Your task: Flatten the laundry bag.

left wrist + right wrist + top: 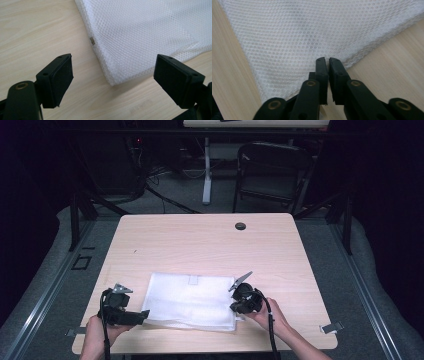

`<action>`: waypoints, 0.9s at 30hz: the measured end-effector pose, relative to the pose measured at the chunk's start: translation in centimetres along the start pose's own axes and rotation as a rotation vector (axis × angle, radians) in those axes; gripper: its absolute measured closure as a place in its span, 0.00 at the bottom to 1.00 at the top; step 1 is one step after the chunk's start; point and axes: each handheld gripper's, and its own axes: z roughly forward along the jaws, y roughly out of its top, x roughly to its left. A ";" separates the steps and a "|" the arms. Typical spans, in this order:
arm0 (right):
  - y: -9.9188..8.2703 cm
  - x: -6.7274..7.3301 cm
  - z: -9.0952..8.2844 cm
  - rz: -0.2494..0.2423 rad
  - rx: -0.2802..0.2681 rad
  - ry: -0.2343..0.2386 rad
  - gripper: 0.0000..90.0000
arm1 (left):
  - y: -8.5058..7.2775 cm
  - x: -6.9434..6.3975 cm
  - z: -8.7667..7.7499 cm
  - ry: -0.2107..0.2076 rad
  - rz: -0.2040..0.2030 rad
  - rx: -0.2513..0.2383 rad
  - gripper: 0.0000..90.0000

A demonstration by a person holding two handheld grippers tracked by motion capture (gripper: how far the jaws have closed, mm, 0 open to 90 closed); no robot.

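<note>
A folded white mesh cloth lies flat on the near half of the wooden table. My left gripper hovers at its near-left corner, jaws wide open. In the left gripper view that corner lies on the wood between the spread pads, touching neither, and the left gripper holds nothing. My right gripper is at the cloth's near-right edge. In the right gripper view the right gripper has its jaws a narrow slit apart, tips over the mesh edge, with no fabric seen pinched.
A small tab sits on the cloth's far edge and a metal zipper piece on its left side. A dark grommet marks the far table. A chair stands beyond it, and a metal clip is at the near-right edge.
</note>
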 end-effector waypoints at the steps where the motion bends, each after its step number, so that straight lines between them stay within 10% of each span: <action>1: 0.0 0.0 -0.2 -0.004 -0.006 0.008 0.88 | 0.1 0.0 0.2 -0.006 0.004 0.004 0.19; 11: 0.5 2.6 -0.8 -0.054 -0.022 0.058 0.55 | 1.8 0.1 3.6 -0.039 0.045 0.074 0.30; 27: 0.1 2.0 0.4 -0.112 0.060 0.007 0.70 | 1.7 -1.2 6.7 -0.082 0.125 0.213 0.51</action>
